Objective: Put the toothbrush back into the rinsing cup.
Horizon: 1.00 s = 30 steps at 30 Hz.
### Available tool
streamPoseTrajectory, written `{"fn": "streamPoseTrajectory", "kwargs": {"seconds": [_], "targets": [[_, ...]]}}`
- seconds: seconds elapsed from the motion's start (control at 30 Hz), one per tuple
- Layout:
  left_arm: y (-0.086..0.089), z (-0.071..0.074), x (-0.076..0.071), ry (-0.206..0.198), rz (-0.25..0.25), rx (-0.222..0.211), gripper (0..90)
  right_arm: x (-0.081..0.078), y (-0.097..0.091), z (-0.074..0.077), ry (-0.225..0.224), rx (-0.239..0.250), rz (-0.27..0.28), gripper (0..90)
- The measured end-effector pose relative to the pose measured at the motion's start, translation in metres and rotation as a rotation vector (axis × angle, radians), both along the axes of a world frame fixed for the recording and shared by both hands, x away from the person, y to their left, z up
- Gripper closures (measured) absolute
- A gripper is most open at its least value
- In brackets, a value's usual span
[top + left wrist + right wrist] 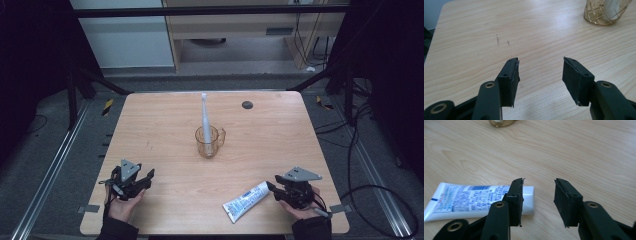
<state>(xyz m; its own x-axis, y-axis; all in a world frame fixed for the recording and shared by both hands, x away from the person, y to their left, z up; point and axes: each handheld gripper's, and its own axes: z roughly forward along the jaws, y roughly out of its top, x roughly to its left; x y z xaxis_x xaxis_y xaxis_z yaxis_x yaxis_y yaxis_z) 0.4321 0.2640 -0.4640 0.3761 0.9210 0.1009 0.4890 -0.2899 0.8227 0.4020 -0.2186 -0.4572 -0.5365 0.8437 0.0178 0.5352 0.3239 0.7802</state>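
Near right: the tube (246, 201) lay flat beside my right gripper (537, 202), jaws apart and empty. My left gripper (540, 81) stood spread over bare table (165, 130). I judged squaring up across the cap end best before closing.

White toothpaste tube (246, 201) with blue print lies flat on the counter (165, 120), near its front edge (cap end toward the person's right). Crimped end points front-left.

High view down over table (165, 125); tool views low, close, sharing its wood.
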Motion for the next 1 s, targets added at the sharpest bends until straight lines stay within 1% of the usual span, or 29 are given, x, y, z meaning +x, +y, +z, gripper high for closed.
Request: {"fn": "streamPoseTrajectory", "kwargs": {"seconds": [0.07,0.13,0.17,0.2,0.23,0.33,0.37,0.47,0.63,0.67,0.77,0.87,1.0], "targets": [[0.000,-0.001,-0.001,0.005,0.003,-0.021,48.7,0.000,0.002,-0.001,0.012,0.005,0.027,63.8],[0.000,-0.002,-0.001,0.005,0.001,-0.023,49.6,-0.001,0.006,-0.001,0.029,0.015,0.062,67.0],[-0.001,-0.003,-0.001,0.003,-0.005,-0.025,49.9,-0.001,0.007,-0.001,0.028,0.016,0.076,68.4],[-0.002,-0.003,-0.001,0.006,-0.009,-0.022,50.3,-0.001,0.009,-0.001,0.036,0.020,0.101,69.7],[-0.003,-0.004,-0.001,0.012,-0.010,-0.025,50.4,-0.001,0.010,-0.001,0.039,0.026,0.114,70.8],[-0.006,-0.005,0.000,0.030,-0.020,-0.037,51.2,-0.001,0.015,-0.002,0.082,0.055,0.176,75.3],[-0.006,-0.005,0.000,0.037,-0.021,-0.038,51.1,-0.001,0.016,-0.003,0.087,0.052,0.187,76.4],[-0.007,-0.005,0.000,0.050,-0.023,-0.045,50.9,-0.001,0.018,-0.005,0.118,0.057,0.206,79.7],[-0.007,-0.007,0.002,0.068,-0.027,-0.041,50.1,-0.001,0.021,-0.006,0.143,0.056,0.229,82.9],[-0.008,-0.007,0.002,0.070,-0.027,-0.034,50.0,-0.001,0.021,-0.007,0.141,0.055,0.232,83.6],[-0.010,-0.007,0.001,0.078,-0.035,-0.029,50.5,-0.001,0.021,-0.008,0.156,0.047,0.229,86.3],[-0.012,-0.008,0.001,0.089,-0.043,-0.031,53.8,-0.001,0.020,-0.009,0.166,0.034,0.226,89.4],[-0.013,-0.008,0.001,0.097,-0.048,-0.033,57.3,-0.003,0.017,-0.009,0.182,0.035,0.217,90.0]]}}
